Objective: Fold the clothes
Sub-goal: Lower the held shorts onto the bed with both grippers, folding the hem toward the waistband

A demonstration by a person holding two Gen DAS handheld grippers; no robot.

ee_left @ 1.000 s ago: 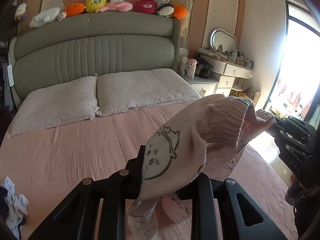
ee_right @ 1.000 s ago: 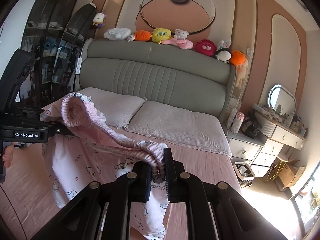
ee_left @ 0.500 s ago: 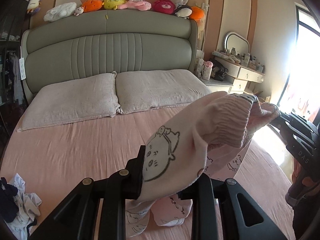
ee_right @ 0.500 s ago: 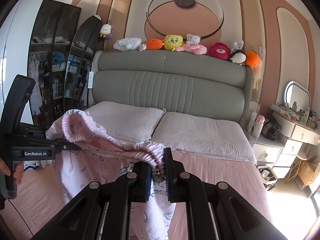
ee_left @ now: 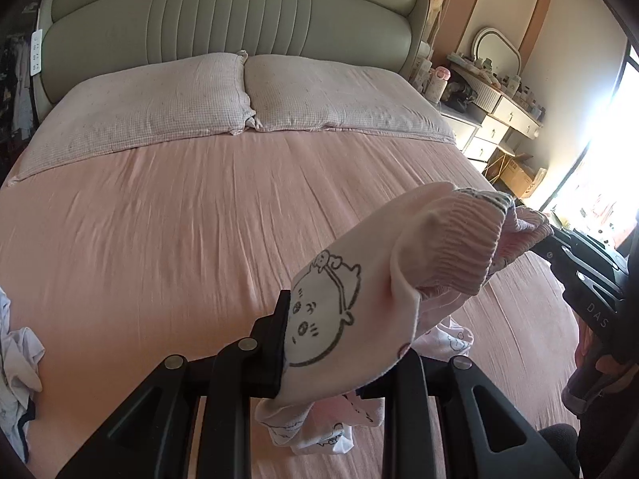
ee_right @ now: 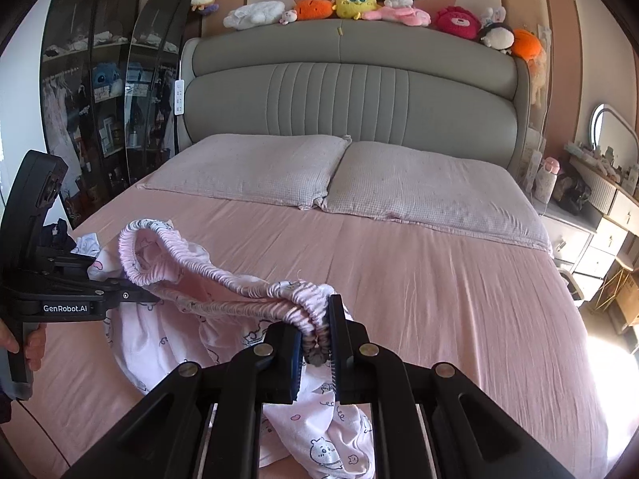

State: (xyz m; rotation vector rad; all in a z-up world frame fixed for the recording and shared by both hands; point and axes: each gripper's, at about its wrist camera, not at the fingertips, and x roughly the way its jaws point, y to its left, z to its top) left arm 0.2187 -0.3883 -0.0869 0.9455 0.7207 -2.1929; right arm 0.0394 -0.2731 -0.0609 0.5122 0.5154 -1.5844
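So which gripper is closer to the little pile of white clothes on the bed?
Left. The left gripper holds the pink pants right beside the white clothes pile. The right gripper grips the waistband farther toward the bed's middle.

Soft pink printed cloth, the pants (ee_right: pixel 167 331), with a ribbed elastic waistband (ee_right: pixel 223 275). Matt black plastic fingers (ee_right: pixel 285 359), small metal rivets. Sheet (ee_right: pixel 439 299) is finely creased matt cotton; headboard (ee_right: pixel 339 95) is smooth grey leather-look padding.

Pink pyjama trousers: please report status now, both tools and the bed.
Left tool shut on pink pyjama trousers; right tool shut on waistband. Trousers hang over bed. Small clothes pile at left edge, not in way.
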